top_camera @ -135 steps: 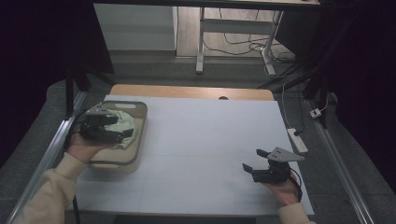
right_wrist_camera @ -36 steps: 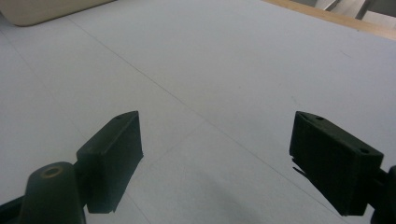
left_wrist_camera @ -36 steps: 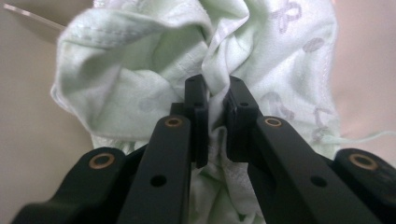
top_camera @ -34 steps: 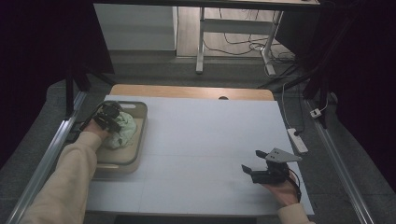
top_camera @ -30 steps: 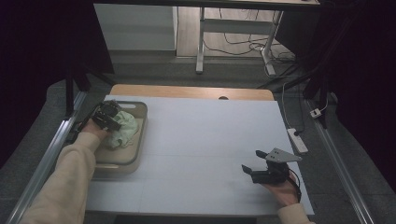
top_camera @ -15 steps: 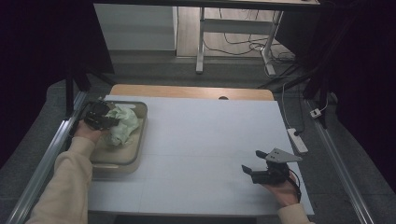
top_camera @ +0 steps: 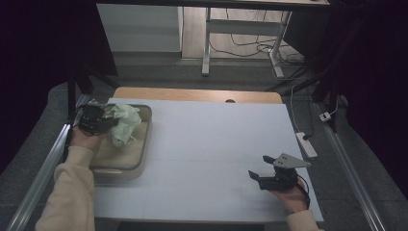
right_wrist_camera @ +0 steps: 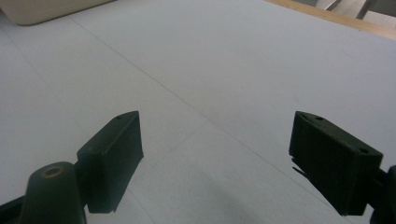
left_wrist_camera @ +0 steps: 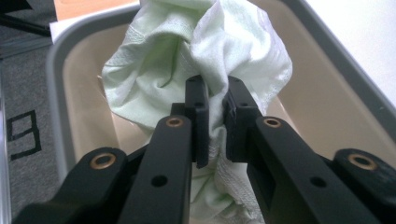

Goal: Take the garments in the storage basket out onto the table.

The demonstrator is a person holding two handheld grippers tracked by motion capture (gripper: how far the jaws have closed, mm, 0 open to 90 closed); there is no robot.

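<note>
A crumpled pale green cloth hangs over a beige tray at the table's left side. My left gripper is shut on a fold of the cloth and holds it lifted above the tray's far end. At the table's near right, my right gripper rests just above the white tabletop, jaws wide apart with nothing between them.
A corner of the beige tray shows far off in the right gripper view. A wooden strip runs along the table's far edge. A white power strip lies off the right edge. Metal rails flank the table.
My left gripper has moved from the tray's middle toward its far left end, lifting the green cloth up with it. The right gripper has stayed still and open.
</note>
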